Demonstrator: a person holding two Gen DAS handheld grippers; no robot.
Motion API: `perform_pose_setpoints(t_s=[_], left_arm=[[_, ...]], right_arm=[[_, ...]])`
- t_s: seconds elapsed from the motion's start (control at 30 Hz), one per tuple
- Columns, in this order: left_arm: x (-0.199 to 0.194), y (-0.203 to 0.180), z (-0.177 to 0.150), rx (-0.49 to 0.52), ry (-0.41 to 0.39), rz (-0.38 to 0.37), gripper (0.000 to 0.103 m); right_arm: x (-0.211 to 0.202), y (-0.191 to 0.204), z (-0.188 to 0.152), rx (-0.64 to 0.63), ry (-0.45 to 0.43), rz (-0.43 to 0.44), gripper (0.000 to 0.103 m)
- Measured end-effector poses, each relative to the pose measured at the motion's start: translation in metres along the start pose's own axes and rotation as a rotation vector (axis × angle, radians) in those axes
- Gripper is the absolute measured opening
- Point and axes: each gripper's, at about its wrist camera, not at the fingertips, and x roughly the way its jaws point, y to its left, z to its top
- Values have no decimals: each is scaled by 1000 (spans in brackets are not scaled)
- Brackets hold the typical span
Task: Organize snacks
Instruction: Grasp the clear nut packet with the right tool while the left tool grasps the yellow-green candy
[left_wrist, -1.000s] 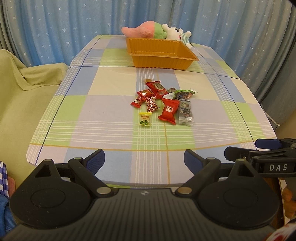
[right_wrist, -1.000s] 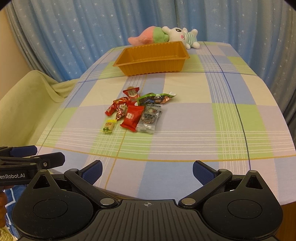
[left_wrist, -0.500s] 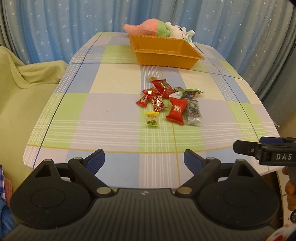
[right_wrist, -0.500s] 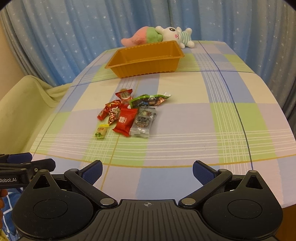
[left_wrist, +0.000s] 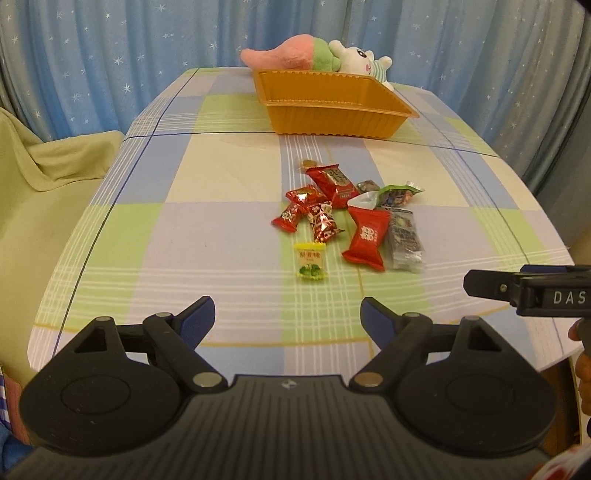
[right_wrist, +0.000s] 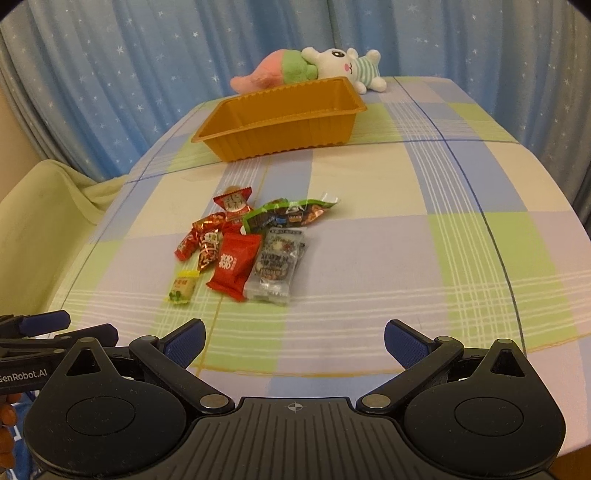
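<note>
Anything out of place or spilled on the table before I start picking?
Nothing spilled or damaged. The snacks lie in a loose, overlapping heap mid-table, none yet in the orange tray, which looks empty. Only oddity: two plush toys lying behind the tray.

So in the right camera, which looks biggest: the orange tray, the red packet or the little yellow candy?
Biggest to smallest:
1. orange tray
2. red packet
3. yellow candy
The tray sits farthest back yet looks biggest, so this order is sure.
</note>
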Motion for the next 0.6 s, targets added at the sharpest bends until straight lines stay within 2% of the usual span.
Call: perform_pose_setpoints(t_s=[0.1,0.2,0.37,0.6], left_arm=[[8,1,7,-10,1,3,84],[16,1,12,-9,5,15,84],[27,2,19,-15,14,30,84],[43,5,25,-32,35,43,83]], right_arm=[[11,1,7,-9,0,0,102],[25,1,14,-11,15,21,87],[49,2,24,-17,44,39,77],[78,7,35,-25,88,51,55]])
